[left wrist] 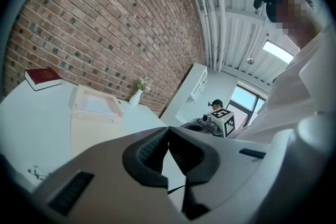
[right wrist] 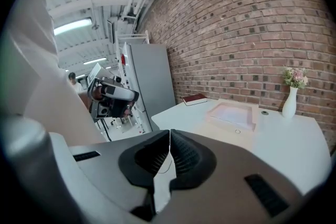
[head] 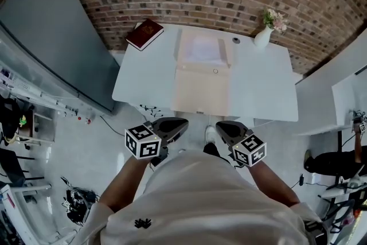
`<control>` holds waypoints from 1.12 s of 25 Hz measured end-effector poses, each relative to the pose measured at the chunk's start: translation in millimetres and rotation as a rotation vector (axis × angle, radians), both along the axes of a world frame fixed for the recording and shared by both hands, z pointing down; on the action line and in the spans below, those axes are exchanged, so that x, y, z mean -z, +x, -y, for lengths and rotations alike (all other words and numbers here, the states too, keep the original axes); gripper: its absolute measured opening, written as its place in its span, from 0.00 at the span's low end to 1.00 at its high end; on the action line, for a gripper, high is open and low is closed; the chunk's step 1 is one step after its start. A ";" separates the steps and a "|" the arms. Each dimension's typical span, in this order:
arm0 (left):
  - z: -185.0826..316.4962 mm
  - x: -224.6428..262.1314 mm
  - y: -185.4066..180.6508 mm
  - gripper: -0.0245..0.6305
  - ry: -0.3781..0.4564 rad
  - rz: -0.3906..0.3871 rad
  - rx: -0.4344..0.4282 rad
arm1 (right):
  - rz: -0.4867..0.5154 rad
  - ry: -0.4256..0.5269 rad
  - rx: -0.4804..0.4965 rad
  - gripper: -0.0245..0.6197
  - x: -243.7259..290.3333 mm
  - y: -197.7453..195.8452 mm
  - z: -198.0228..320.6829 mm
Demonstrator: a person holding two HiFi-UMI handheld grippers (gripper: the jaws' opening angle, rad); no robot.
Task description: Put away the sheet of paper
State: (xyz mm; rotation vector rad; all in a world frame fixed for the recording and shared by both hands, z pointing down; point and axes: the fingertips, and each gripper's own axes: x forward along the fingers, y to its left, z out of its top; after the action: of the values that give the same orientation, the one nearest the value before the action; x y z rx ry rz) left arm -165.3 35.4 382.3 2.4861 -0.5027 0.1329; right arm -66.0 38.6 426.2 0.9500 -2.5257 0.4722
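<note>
A white sheet of paper [head: 203,50] [left wrist: 95,105] [right wrist: 231,111] lies in the far tray half of an open beige document box [head: 200,92] at the middle of the white table [head: 264,89]. The box's flat flap reaches toward the table's near edge. My left gripper [head: 183,122] [left wrist: 168,131] and right gripper [head: 219,125] [right wrist: 169,134] hang close to my body, short of the table's near edge and apart from the box. Both are shut, pads touching, with nothing between them.
A dark red book [head: 144,34] lies at the table's far left corner. A white vase with flowers [head: 264,36] and a small round object [head: 236,40] stand at the far right. A grey cabinet [head: 51,37] stands on the left, a brick wall behind, white shelving [head: 344,94] on the right.
</note>
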 end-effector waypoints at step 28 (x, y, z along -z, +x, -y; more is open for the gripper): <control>-14.6 -0.2 -8.9 0.07 0.000 -0.021 0.017 | -0.040 0.055 0.008 0.08 15.3 -1.1 -13.4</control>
State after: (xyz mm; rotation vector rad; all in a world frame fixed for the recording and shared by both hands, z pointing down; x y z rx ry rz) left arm -174.2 50.0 382.5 2.4802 -0.5147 0.0993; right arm -67.2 52.0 410.9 0.9597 -2.5166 0.3797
